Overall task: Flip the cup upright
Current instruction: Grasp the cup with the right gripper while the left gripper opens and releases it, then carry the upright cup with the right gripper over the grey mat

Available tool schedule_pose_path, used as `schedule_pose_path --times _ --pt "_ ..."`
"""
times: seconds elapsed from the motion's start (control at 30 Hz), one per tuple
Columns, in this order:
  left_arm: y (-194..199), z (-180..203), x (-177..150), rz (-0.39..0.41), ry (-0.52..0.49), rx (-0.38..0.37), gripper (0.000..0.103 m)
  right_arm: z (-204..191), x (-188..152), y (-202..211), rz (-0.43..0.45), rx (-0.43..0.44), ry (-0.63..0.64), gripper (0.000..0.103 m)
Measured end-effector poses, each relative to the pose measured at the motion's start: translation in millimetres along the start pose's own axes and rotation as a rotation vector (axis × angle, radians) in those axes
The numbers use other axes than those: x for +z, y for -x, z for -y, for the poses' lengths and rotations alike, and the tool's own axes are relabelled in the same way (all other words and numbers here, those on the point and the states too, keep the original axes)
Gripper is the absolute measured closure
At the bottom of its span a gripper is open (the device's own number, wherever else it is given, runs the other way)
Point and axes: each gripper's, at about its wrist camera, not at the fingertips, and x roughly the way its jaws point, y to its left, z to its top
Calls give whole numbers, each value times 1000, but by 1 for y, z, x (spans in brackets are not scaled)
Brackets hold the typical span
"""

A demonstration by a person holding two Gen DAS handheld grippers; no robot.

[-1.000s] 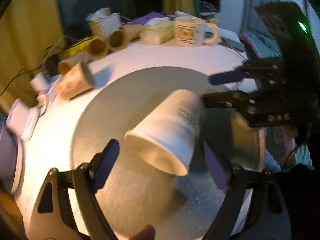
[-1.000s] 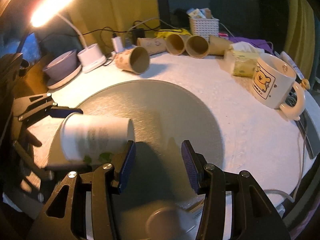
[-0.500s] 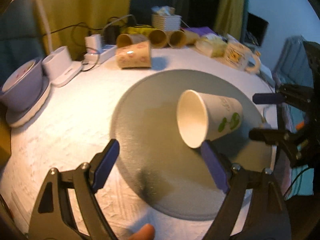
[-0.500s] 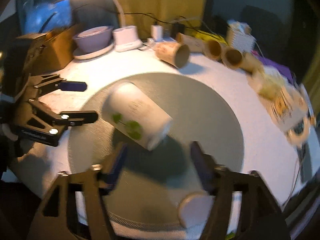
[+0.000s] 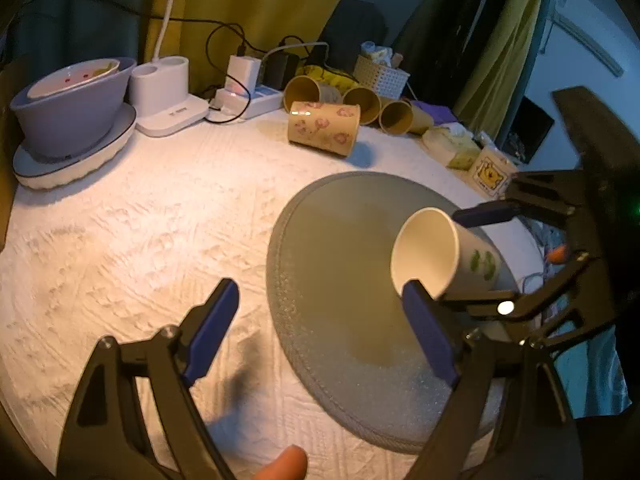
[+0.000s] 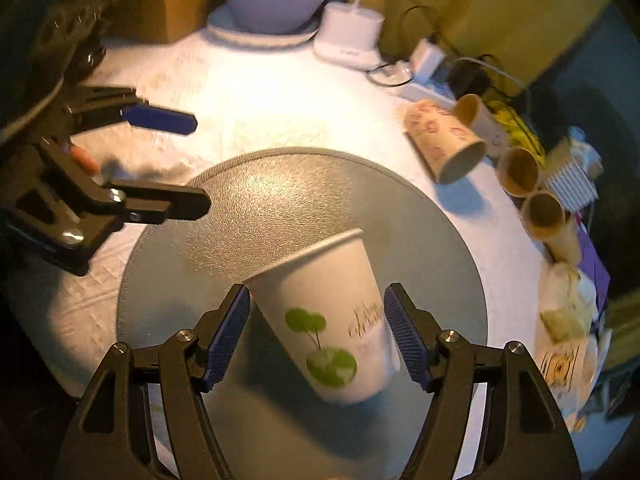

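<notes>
Right gripper [image 6: 316, 332]: blue pads flank white paper cup [image 6: 332, 316] at lower centre of right wrist view. Left pad touches cup wall; right pad contact unclear due to blur. Firm grasp cannot be confirmed.
Cup: tilted, mouth toward upper right, above round grey mat [image 6: 280, 200].
Left gripper [image 5: 320, 332]: jaws spread wide, nothing between them, lower part of left wrist view.
Left wrist view: cup [image 5: 444, 258] at right, open mouth facing camera, between right gripper's pads.
Floral paper cup [image 5: 324, 128] on its side, upper centre, on white tablecloth [image 5: 140, 220].
</notes>
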Motion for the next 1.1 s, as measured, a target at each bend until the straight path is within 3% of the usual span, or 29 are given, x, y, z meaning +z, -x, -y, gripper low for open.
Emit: schedule_pose_path --times 0.23,0.43,0.63,0.9,1.1 --pt "5 -9 0 20 41 -31 18 -3 17 -27 -136 -1 105 33" --pt "9 -18 0 35 79 -22 18 12 26 -27 -91 25 24 35" --pt "7 -21 -1 39 92 -14 18 40 16 -9 121 61 -195 35" --pt "4 -6 2 28 51 10 18 60 -30 5 398 62 -503 35" --pt "5 12 3 28 17 18 18 58 -55 7 487 80 -589 35"
